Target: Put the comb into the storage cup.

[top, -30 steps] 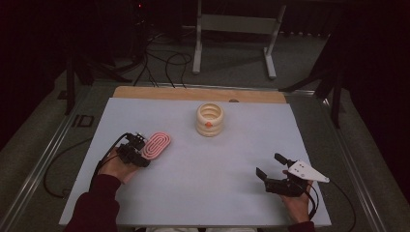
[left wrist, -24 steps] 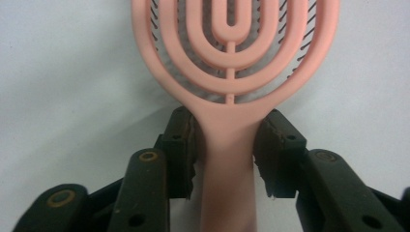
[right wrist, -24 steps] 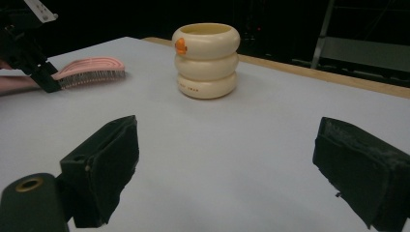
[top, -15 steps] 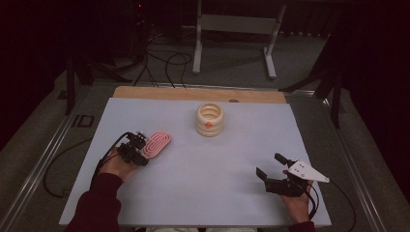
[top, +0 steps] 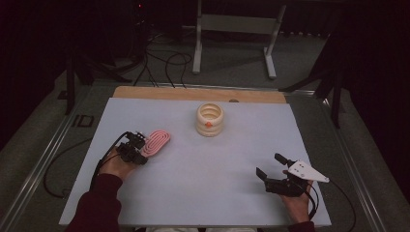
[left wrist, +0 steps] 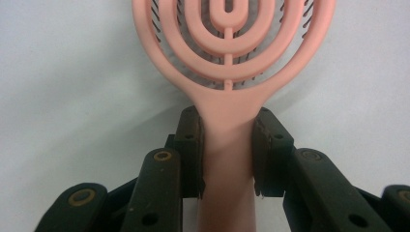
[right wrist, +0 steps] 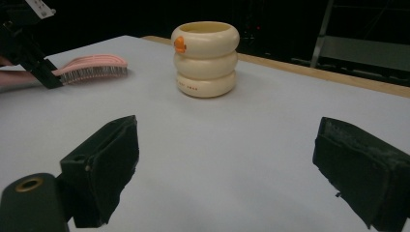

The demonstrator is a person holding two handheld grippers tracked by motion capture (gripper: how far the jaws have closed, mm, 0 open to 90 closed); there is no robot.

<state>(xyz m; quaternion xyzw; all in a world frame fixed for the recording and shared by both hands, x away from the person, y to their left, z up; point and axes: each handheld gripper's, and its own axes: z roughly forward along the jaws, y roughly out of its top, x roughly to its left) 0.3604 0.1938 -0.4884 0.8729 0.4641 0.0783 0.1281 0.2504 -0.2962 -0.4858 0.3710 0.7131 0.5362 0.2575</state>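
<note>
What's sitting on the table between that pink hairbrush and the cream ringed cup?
Nothing: in the high view the stretch of white table between the pink hairbrush and the cream cup is bare, and the right gripper view shows the same gap.

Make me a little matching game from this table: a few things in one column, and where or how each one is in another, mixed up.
Things:
1. pink hairbrush
2. cream ringed holder
3. left hand-held gripper
4. right hand-held gripper

States:
A. jaws wide apart, nothing between them
B. stands upright near the far middle of the white table
C. lies with its bristles down, handle pinched
D. jaws have just been closing, now clamped on a handle

Pairs: 1-C, 2-B, 3-D, 4-A
</note>
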